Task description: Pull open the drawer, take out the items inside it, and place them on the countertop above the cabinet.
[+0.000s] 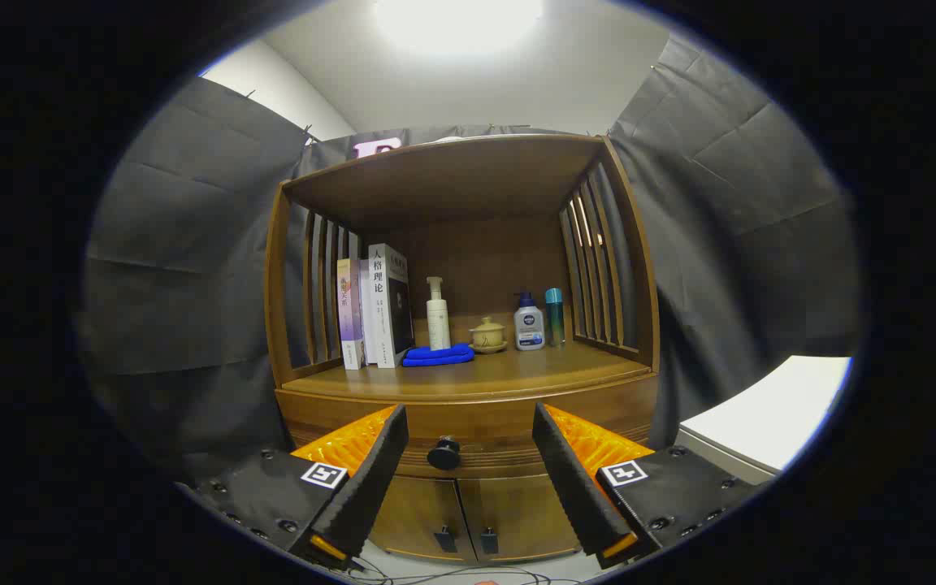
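Gripper point(468, 422): fingers spread wide, holding nothing
Drawer point(468, 426): closed, its knob point(444, 453) between the fingers, slightly beyond them
Bench point(468, 375): above the drawer

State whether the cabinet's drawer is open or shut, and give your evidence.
Shut: the drawer front sits flush under the countertop, its knob between the open gripper fingers, ungrasped.

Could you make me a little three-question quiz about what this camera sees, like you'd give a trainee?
1. True or false: the drawer is already pulled open.
2. What lies between the tool fingers? A) blue cloth B) drawer knob C) pump bottle
3. Fill in: the books stand beside the cabinet's ____ slatted side.

Key: 1. False, it is closed. 2. B; the fingers are spread apart, not touching it. 3. Left.
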{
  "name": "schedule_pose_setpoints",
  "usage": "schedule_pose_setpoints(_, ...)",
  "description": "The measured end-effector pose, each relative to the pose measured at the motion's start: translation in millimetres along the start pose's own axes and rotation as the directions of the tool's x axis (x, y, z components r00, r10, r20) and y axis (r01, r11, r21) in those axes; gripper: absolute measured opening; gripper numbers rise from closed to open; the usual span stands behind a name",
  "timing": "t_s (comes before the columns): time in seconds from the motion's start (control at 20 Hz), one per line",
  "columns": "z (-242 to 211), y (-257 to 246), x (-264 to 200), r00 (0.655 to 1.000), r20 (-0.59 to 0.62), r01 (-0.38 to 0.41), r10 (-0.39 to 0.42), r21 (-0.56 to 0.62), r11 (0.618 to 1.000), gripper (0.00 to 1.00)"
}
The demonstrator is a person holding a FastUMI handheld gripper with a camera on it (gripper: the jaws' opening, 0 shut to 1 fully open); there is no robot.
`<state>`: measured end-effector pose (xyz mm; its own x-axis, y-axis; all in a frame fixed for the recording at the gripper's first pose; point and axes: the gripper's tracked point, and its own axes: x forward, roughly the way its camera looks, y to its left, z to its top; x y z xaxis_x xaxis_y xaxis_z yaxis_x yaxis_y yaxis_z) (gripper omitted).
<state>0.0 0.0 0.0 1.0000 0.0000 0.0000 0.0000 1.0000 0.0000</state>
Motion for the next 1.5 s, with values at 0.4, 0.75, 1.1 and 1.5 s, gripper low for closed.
schedule_pose_setpoints(0.4, -0.4, 4.9, -0.9, 1.0, 0.006, -0.016, 0.016, -0.007, 1.0, 0.98)
schedule_pose_setpoints(0.75, 0.2, 7.7, 1.0, 1.0, 0.01, -0.019, 0.019, -0.015, 1.0, 0.98)
schedule_pose_setpoints(1.1, -0.2, 10.8, 0.6, 1.0, 0.013, -0.025, 0.025, -0.014, 1.0, 0.98)
schedule_pose_setpoints(1.5, 2.3, 13.9, 4.1, 1.0, 0.009, -0.025, 0.026, -0.011, 1.0, 0.98)
